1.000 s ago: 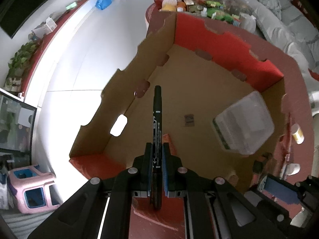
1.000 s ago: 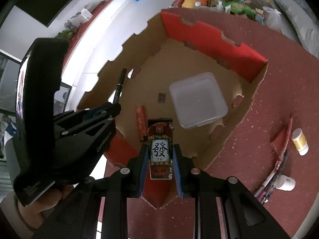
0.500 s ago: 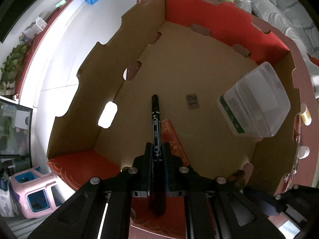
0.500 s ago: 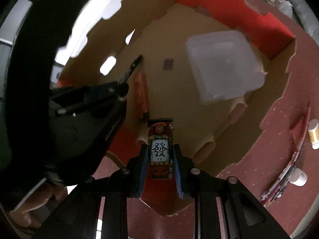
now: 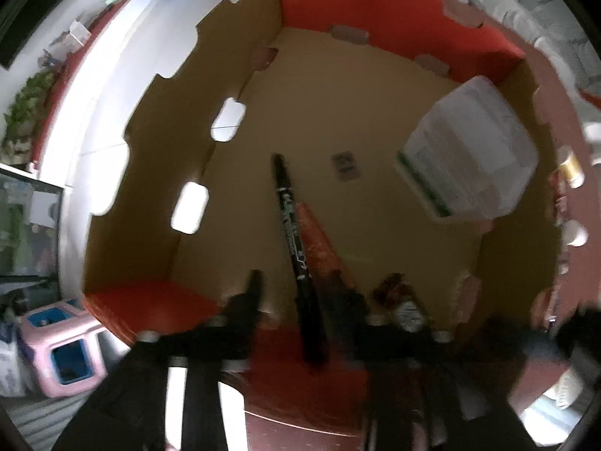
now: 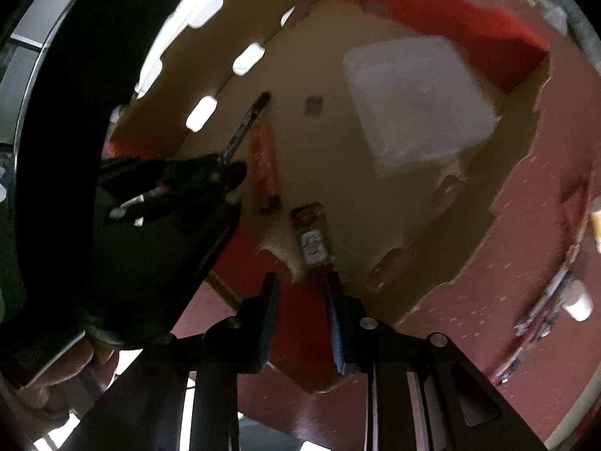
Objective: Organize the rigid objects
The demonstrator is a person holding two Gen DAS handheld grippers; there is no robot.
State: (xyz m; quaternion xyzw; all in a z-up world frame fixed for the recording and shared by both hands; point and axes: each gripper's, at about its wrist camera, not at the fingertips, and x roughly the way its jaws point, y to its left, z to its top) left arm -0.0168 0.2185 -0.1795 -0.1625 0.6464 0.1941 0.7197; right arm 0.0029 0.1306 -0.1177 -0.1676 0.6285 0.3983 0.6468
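My left gripper [image 5: 296, 282] is spreading wide over the near end of the box [image 5: 210, 173]; its jaws are standing well apart and closing on nothing. The pen [image 5: 291, 225] is lying slantwise between them, nearer the right jaw, its tip pointing toward the middle of the floor. I cannot tell from this blurred view whether it is dropping or already resting on the cardboard. My right gripper [image 6: 300, 293] is also gaping, empty, above the near corner of the box. The card pack [image 6: 311, 236] is sitting just beyond its fingertips, apart from both pads, on the box floor by the torn near edge.

Outward from these: a red tube [image 5: 319, 240] is lying just beside the pen, to its right, and seems to be touching it along part of its length. A clear tub [image 6: 417, 97] is occupying the far right of the floor, well apart from both released items. Outside the box, on the red table [image 6: 544, 203], small bottles [image 6: 578, 306] and thin packets are waiting.

Step in hand, as I judge it: release of both items into the box. The next move is calling for lifting both grippers straight up past the notched walls without snagging, then swinging right toward the loose items on the table.
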